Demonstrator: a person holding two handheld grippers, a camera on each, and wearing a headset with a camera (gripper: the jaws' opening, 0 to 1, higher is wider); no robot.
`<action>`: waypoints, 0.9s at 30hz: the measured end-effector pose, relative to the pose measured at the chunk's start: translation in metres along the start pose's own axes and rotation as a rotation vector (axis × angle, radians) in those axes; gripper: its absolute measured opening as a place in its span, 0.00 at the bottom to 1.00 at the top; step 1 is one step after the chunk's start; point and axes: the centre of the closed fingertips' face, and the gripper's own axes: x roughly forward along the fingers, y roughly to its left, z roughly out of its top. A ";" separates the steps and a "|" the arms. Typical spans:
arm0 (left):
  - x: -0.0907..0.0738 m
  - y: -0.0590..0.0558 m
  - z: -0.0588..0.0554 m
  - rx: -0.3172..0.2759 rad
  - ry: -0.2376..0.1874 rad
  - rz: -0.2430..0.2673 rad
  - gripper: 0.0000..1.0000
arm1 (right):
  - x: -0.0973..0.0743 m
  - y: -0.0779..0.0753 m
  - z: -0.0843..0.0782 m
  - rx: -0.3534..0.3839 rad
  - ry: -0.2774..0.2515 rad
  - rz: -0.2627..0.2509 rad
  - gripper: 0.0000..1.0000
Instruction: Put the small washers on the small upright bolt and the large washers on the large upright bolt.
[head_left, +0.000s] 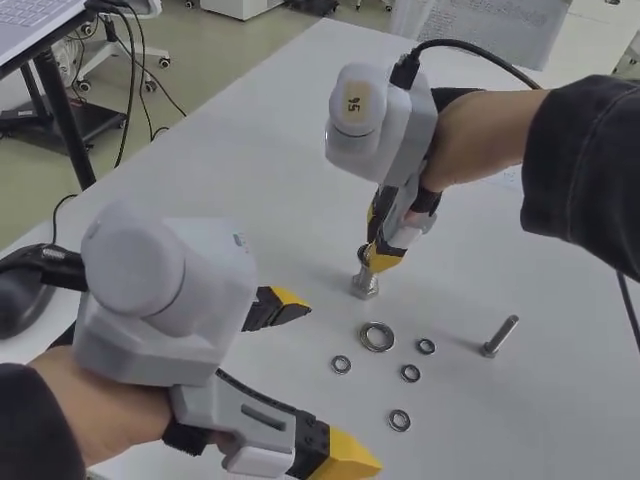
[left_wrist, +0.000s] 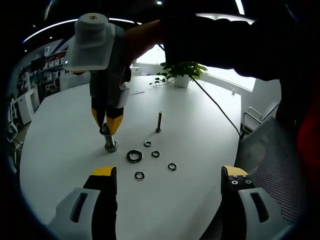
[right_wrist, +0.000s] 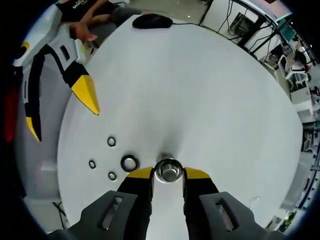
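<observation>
The large bolt (head_left: 365, 286) stands upright on its hex head on the white table (head_left: 250, 180). My right gripper (head_left: 378, 262) points straight down at its top, shut on a round silver large washer (right_wrist: 168, 170). Another large washer (head_left: 377, 336) lies flat just in front of the bolt. Several small washers (head_left: 341, 364) (head_left: 426, 346) (head_left: 410, 373) (head_left: 399, 420) are scattered around it. To the right stands the small bolt (head_left: 498, 336), seen upright as small bolt (left_wrist: 159, 121). My left gripper (head_left: 320, 385) hovers open near the table's front edge, short of the washers.
A black mouse (head_left: 15, 290) with its cable lies at the table's left edge. Papers (head_left: 480, 25) rest at the far end. A potted plant (left_wrist: 182, 75) stands on the table behind the work. A wheeled desk (head_left: 50, 70) stands on the floor to the left.
</observation>
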 end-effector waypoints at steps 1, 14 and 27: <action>0.000 0.000 0.000 0.000 0.000 0.000 0.86 | 0.001 0.000 0.000 0.000 0.001 0.000 0.23; 0.000 0.002 0.000 -0.006 0.001 0.006 0.85 | 0.017 0.002 -0.004 0.010 0.010 0.020 0.23; 0.000 0.002 0.000 -0.009 0.003 0.003 0.85 | 0.031 -0.001 -0.007 0.016 0.012 0.023 0.23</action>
